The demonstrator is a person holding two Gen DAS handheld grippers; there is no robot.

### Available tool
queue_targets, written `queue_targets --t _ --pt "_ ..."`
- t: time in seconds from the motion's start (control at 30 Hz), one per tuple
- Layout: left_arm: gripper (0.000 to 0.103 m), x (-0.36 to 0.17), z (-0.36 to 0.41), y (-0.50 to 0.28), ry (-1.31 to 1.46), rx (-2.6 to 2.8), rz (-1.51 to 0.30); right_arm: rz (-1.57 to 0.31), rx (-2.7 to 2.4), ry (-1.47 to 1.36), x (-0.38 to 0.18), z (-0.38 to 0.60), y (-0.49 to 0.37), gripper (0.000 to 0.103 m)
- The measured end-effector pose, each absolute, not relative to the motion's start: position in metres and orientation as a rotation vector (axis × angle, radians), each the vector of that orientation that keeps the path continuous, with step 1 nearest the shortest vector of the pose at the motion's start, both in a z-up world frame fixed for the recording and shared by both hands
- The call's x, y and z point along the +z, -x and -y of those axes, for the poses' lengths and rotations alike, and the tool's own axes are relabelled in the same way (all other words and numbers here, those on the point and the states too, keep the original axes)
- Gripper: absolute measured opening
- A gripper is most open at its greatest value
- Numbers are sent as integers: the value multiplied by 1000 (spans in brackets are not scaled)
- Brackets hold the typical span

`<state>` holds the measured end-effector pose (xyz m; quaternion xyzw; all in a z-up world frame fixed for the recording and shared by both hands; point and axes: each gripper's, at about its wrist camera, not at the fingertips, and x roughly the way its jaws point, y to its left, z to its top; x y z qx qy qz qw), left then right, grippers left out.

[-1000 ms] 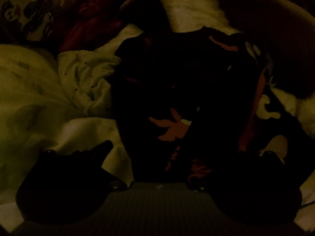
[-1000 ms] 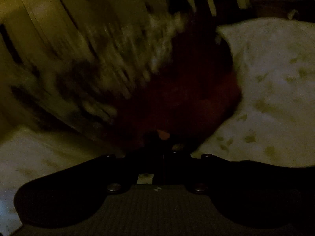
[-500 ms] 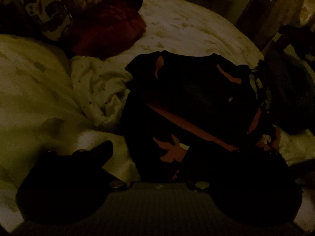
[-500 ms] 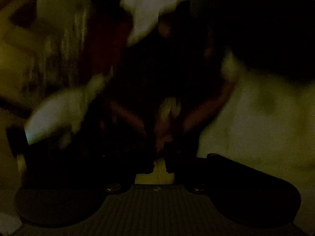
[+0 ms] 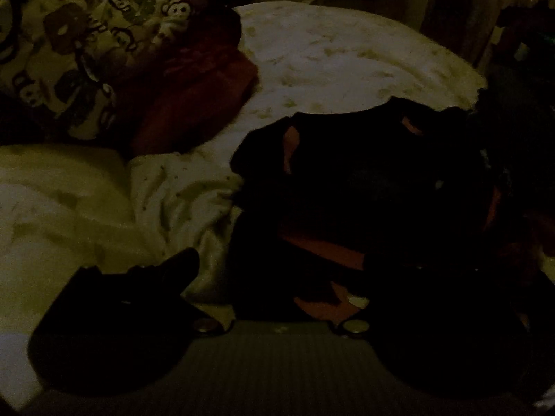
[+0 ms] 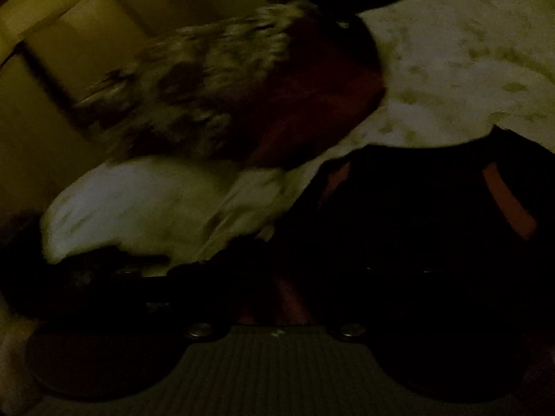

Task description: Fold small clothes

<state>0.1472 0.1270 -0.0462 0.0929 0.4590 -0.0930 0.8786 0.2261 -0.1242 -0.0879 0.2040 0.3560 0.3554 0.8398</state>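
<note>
The scene is very dark. A small dark garment with orange shapes [image 5: 364,187] lies on the pale bed sheet [image 5: 329,55], partly folded. My left gripper [image 5: 281,270] hovers over its near edge, jaws apart; the left finger [image 5: 173,267] shows over the sheet, the right finger is lost in the dark cloth. In the right wrist view the same garment [image 6: 433,215] fills the lower right. My right gripper [image 6: 277,277] sits low over it; its fingers are too dark to make out.
A rumpled white dotted cloth [image 5: 180,190] lies left of the garment. A dark red cloth [image 5: 197,97] and a monkey-print cloth [image 5: 86,34] lie at the back left. The bed's edge [image 5: 478,83] is at the right, with dark furniture beyond.
The left camera has pulled back and up, showing more bed. The right gripper swung quickly from the red cloth toward the dark garment, which now lies flatter.
</note>
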Motion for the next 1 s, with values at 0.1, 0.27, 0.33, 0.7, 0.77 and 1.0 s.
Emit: queue_targets --t 0.1,0.27,0.33,0.7,0.77,1.0 --pt "102 -63 -128 -160 -257 -152 -979 -865 769 -462 -118 86 -292 101" --pt "102 -83 -143 -170 -299 -135 -990 -968 758 -518 -150 64 -329 94" --pt "102 -91 -144 -177 -378 -64 -965 -977 782 -472 -153 55 -332 81" --pt "43 -100 -190 -192 -98 -35 -967 -817 775 -335 -95 29 -358 5" --pt "43 -106 -191 -192 -98 -27 -982 -743 679 -357 -97 34 -365 5" --pt "59 -110 -200 -195 -45 -9 -989 -781 686 -401 -109 69 -355 41"
